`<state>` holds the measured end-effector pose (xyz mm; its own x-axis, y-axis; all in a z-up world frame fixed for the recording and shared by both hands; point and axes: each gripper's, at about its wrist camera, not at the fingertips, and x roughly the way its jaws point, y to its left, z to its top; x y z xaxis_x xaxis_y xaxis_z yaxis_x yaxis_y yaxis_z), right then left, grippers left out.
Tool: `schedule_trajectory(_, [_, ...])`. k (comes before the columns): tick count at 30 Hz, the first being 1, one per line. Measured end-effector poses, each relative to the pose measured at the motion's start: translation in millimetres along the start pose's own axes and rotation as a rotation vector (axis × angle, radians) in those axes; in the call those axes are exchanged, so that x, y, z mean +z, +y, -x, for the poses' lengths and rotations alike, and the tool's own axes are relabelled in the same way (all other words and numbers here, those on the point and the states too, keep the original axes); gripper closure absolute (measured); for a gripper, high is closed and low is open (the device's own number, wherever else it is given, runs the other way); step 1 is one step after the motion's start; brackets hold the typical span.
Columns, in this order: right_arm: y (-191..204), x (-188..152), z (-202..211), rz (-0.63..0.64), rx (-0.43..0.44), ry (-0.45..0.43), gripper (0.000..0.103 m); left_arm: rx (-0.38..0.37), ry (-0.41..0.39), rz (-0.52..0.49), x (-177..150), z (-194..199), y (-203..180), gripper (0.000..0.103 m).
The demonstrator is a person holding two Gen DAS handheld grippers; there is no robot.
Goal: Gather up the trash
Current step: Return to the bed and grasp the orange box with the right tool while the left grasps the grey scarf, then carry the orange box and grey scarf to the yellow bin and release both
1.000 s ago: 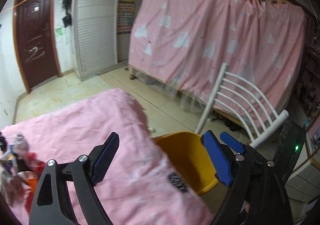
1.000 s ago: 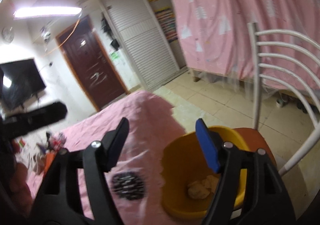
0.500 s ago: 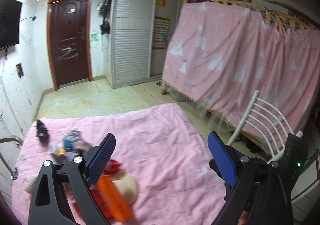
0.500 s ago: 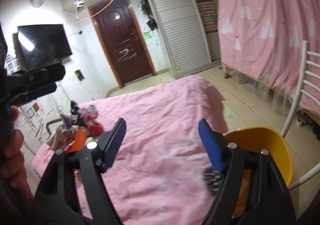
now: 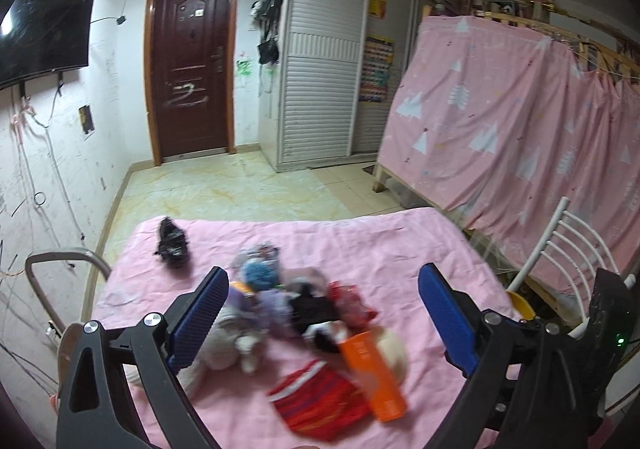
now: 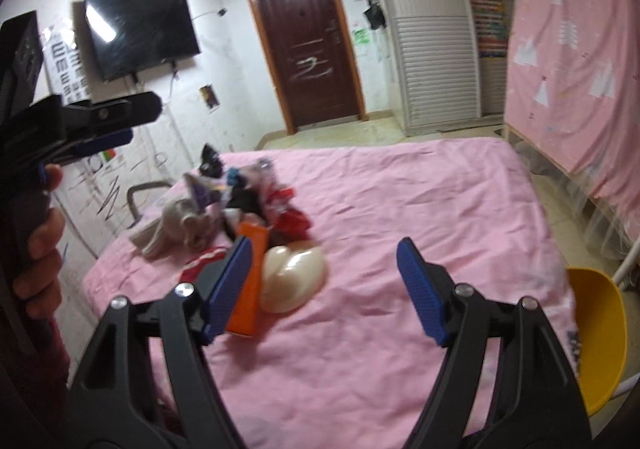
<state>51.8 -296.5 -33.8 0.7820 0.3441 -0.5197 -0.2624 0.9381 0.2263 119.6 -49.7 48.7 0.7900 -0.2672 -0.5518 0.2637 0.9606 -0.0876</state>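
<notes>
Trash (image 5: 316, 333) lies heaped on the pink sheet (image 5: 360, 245) toward its left side, and my left camera looks straight onto it: an orange carton (image 5: 374, 373), a red striped wrapper (image 5: 320, 401), a blue crumpled ball (image 5: 258, 275), and a black scrap (image 5: 172, 241) set apart near the far corner. Only the right view shows the yellow bin (image 6: 598, 337) plainly, off the bed's right edge beside the white chair (image 5: 568, 249); there the carton (image 6: 250, 285) sits partly behind my finger, touching a cream rounded piece (image 6: 294, 277). My left gripper (image 5: 322, 313) hangs above the heap, jaws spread wide, nothing between them. My right gripper (image 6: 324, 289) is likewise released over bare sheet, well apart from the bin.
</notes>
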Motion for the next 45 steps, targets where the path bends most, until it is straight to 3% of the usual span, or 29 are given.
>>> schedule_trajectory(4, [19.5, -4.0, -11.1, 0.045, 0.029, 0.038, 0.032, 0.025, 0.02, 0.001, -6.7, -5.0, 26.8, 0.017])
schedule_trajectory(7, [31.7, -9.2, -20.2, 0.071, 0.043, 0.077, 0.043, 0.027, 0.039, -0.01, -12.6, -10.5, 44.4, 0.017])
schedule_trajectory(11, [41.1, -17.1, -28.7, 0.085, 0.057, 0.118, 0.048, 0.021, 0.071, -0.033, -20.8, -22.4, 68.6, 0.017])
schedule_trajectory(21, [50.2, -29.8, -41.4, 0.082, 0.087, 0.192, 0.062, -0.059, 0.156, -0.207, -45.1, -61.3, 83.1, 0.017])
schedule_trajectory(30, [54.8, -33.8, -50.2, 0.098, 0.085, 0.225, 0.072, -0.091, 0.234, -0.152, -57.8, -92.6, 102.0, 0.017])
schedule_trajectory(32, [55.0, -33.7, -51.3, 0.101, 0.083, 0.225, 0.073, -0.126, 0.257, -0.148, -60.7, -95.4, 102.4, 0.025])
schedule_trajectory(34, [56.1, -33.6, -52.0, 0.108, 0.078, 0.222, 0.073, -0.174, 0.279, -0.16, -64.9, -95.9, 97.8, 0.045])
schedule_trajectory(37, [56.7, -33.2, -51.9, 0.109, 0.082, 0.215, 0.074, -0.16, 0.258, -0.199, -70.2, -92.3, 90.1, 0.057])
schedule_trajectory(45, [53.8, -30.2, -40.5, 0.085, 0.128, 0.18, 0.074, -0.152, 0.212, -0.162, -78.1, -71.9, 87.8, 0.065])
